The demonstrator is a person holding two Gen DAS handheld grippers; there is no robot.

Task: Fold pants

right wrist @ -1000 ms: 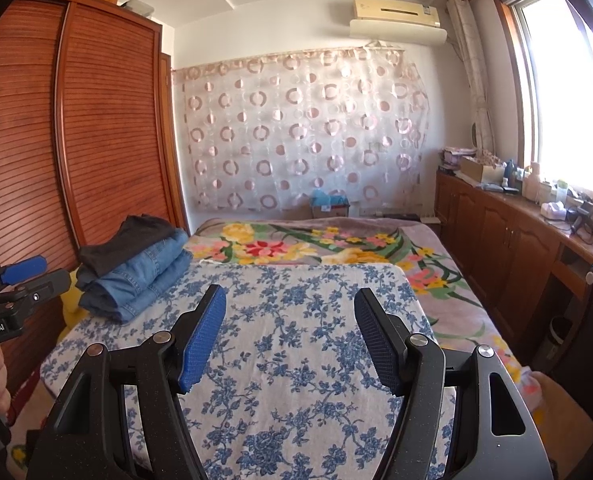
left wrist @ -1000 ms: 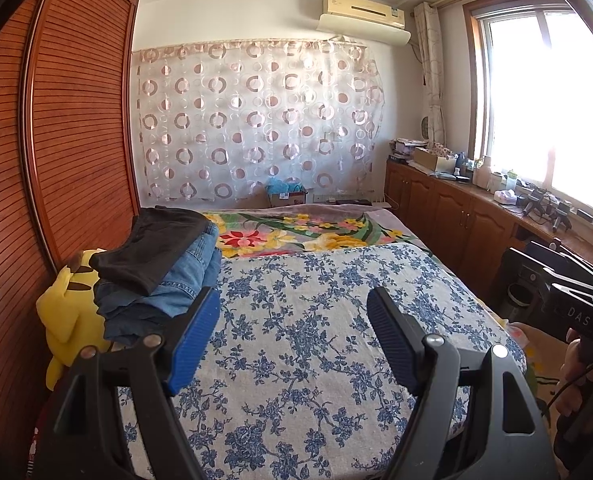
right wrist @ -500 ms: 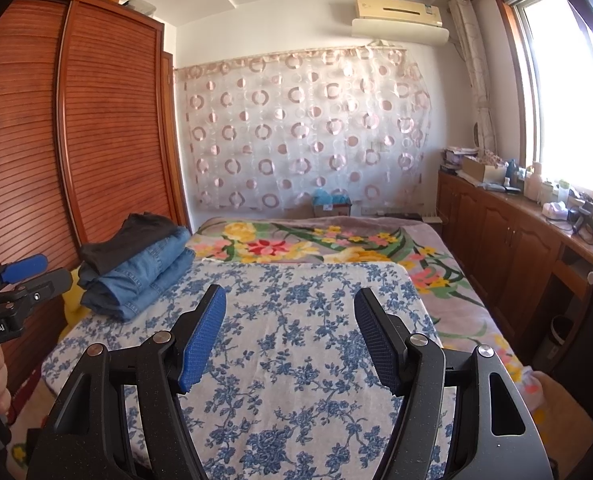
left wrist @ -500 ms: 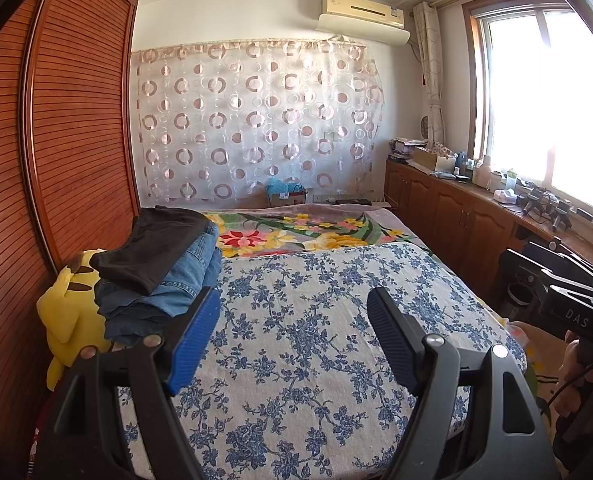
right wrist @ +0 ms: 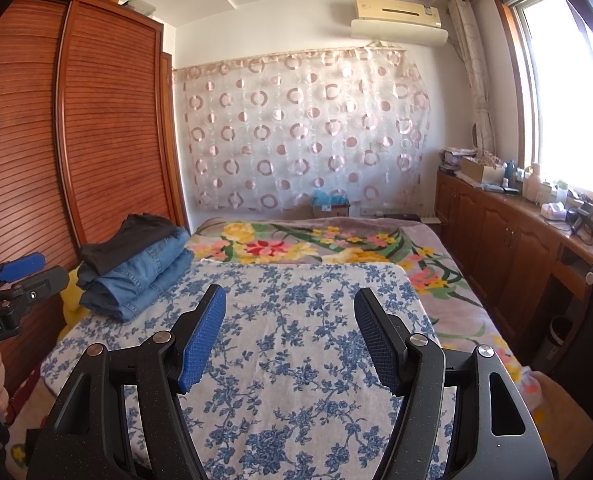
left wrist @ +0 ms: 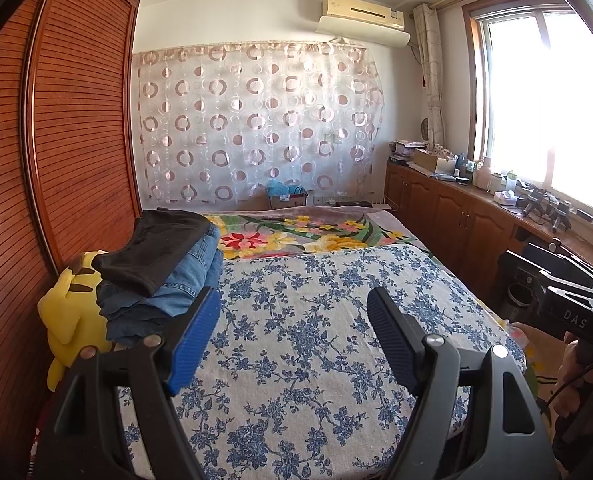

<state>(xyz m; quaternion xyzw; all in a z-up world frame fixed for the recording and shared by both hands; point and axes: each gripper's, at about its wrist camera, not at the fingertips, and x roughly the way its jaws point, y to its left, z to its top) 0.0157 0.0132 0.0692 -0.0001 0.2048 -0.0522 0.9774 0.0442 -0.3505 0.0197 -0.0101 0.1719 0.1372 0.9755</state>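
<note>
Left wrist view shows my left tongs (left wrist: 294,312) standing wide and empty over the blue-flowered sheet (left wrist: 308,344) on the bed. The pants (left wrist: 168,264) sit in a folded stack at about 10 o'clock, near the bed's edge by the wardrobe (left wrist: 76,128), a dark pair on top of 2 or more denim ones. My right tongs (right wrist: 290,312) are likewise wide with nothing between them, and from there the stack (right wrist: 136,268) lies at 10 o'clock too.

No unfolded pair lies on the sheet, so I judge the step is either done or waiting for a fresh pair. If I take one, I should pinch the waistband at both corners and lay it flat mid-sheet.

A yellow plush toy (left wrist: 70,312) is half hidden behind the stack; how many pairs are stacked I cannot tell.
</note>
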